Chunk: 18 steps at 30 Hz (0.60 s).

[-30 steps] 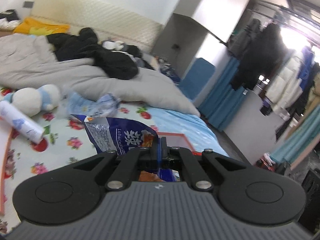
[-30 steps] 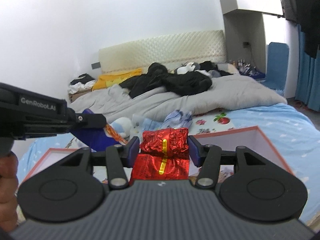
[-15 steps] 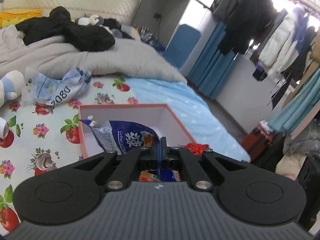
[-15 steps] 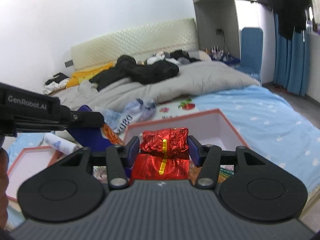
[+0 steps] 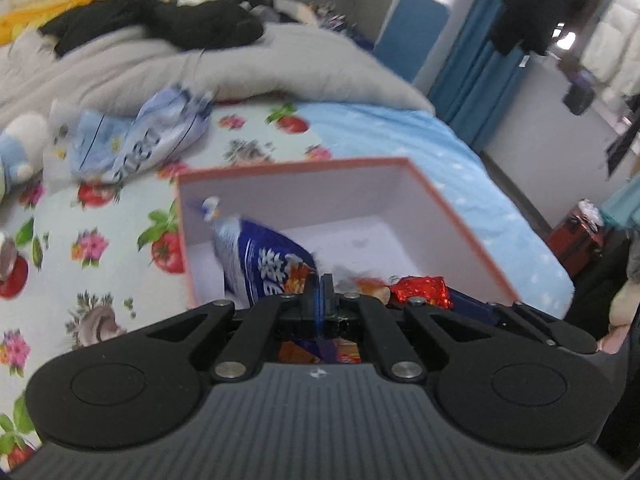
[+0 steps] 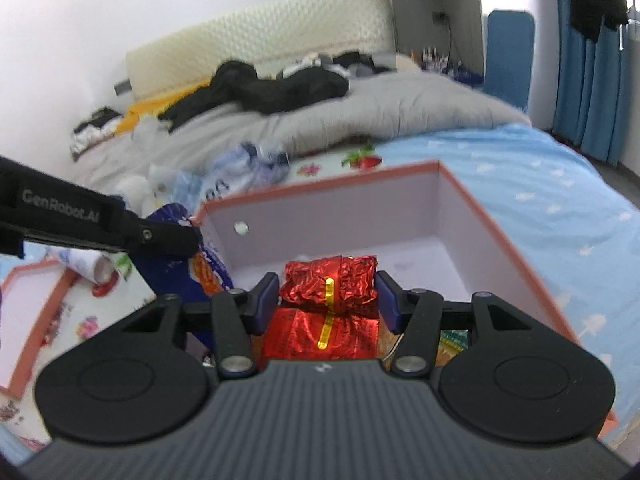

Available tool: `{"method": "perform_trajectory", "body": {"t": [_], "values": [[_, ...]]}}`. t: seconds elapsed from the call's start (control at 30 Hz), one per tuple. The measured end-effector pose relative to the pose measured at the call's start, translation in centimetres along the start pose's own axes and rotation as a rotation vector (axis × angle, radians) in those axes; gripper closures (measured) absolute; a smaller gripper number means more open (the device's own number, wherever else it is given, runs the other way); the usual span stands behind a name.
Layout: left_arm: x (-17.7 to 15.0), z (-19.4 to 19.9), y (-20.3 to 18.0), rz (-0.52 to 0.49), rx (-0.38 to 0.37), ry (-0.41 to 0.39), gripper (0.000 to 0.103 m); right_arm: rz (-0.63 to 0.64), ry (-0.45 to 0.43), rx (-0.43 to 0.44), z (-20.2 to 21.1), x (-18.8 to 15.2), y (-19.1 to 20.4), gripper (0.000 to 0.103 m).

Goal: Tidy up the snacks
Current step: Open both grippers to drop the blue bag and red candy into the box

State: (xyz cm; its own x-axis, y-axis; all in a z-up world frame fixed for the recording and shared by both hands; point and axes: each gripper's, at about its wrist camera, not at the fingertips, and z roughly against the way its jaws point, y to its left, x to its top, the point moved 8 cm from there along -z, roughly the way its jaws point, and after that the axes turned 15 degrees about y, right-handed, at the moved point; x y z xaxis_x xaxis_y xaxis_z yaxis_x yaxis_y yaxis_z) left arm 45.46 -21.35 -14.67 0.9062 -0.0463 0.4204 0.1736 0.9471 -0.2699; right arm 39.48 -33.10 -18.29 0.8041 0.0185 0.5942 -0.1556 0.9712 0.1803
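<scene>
My left gripper (image 5: 319,284) is shut on the edge of a blue snack bag (image 5: 264,264), which hangs over the left part of an open pink-rimmed box (image 5: 448,204) on the bed. My right gripper (image 6: 327,296) is shut on a red foil packet (image 6: 330,284) with a gold stripe, held above the same box (image 6: 460,196). In the right wrist view the left gripper (image 6: 176,236) reaches in from the left with the blue bag (image 6: 176,268) beneath it. The red packet (image 5: 420,290) also shows at the box's near edge in the left wrist view.
The box lid (image 6: 36,312) lies at the left on the flowered sheet. A crumpled blue-white bag (image 5: 152,140), a plush toy (image 5: 16,148) and a white roll (image 6: 88,264) lie beyond the box. A grey duvet (image 5: 120,68) with black clothes fills the far bed. The bed's edge drops off at the right.
Both grippers have come down and forward over the box with their snacks still held. The box now looks larger and closer, and the blue bag hangs inside its left part.
</scene>
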Motion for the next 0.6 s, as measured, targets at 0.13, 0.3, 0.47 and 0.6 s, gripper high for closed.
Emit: {"method": "perform_trajectory", "body": {"t": [0.13,0.3,0.47,0.6], "values": [[-0.4,-1.9,1.8,0.036,0.002,0.028,0.103,0.033,0.051,-0.029,-2.0,-0.2,0.2,0.048],[-0.5,-2.3,2.5,0.048,-0.001,0.018,0.102,0.020,0.045,-0.025,-1.8,0.0,0.0,0.047],[-1.2,-0.3,1.8,-0.002,0.012,-0.005,0.048,-0.020,0.035,-0.041,-1.0,0.2,-1.1,0.025],[-1.5,3.2,1.6,0.006,0.012,-0.083,0.040,-0.057,-0.007,-0.012,1.1,0.6,-1.2,0.024]]}}
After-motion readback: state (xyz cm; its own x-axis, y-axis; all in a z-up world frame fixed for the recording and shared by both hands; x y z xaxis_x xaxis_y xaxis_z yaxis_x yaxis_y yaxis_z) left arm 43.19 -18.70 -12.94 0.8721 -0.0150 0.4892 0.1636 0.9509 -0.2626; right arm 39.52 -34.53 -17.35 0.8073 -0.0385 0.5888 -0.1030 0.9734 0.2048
